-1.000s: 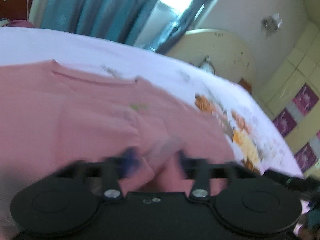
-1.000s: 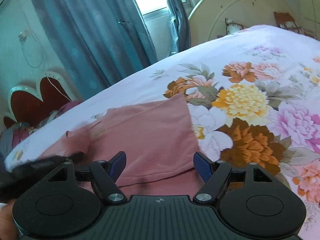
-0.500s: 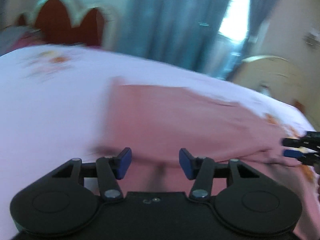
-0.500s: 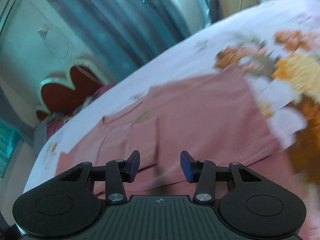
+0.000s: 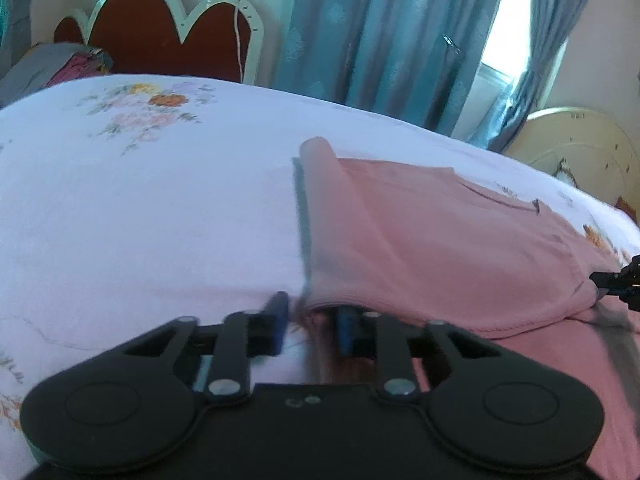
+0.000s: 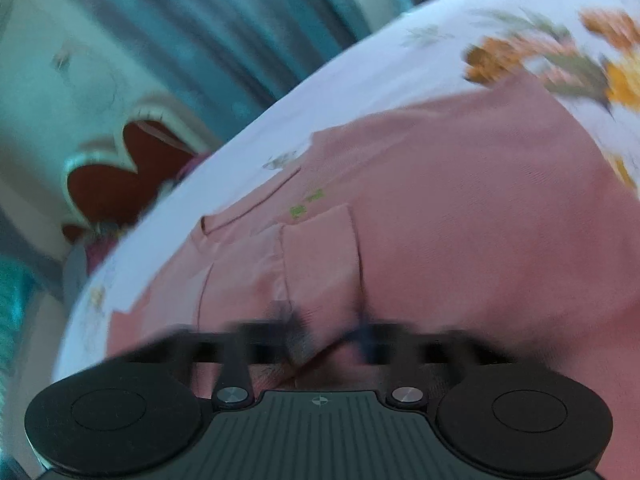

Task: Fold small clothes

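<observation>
Two grippers are working one pink garment (image 5: 432,240) spread across a bed sheet (image 5: 140,208) that is pale with flower prints. Starting on the left side: the left gripper (image 5: 312,326) sits low at the garment's near left corner, its blue pads set a little apart, the left pad out over bare sheet and the right pad tucked under the lifted hem. Fabric lies in the gap between them, but whether the pads are actually pinching it cannot be told through the blur. The cloth's left edge rises from that corner, folded over on itself, and runs away up to a rolled tip. Beyond the sheet stands a red scalloped headboard (image 5: 160,28), and teal curtains (image 5: 380,32) hang to its right beside a bright window.

Over to the right wrist view: the same garment (image 6: 460,208) fills the frame, with a small square flap and a green mark just above it. The right gripper (image 6: 326,330) is heavily smeared with motion. Its fingers look set apart with a ridge of pink fabric bunched between them; a firm grip cannot be confirmed. At the far right, orange flowers (image 6: 520,56) on the sheet.
</observation>
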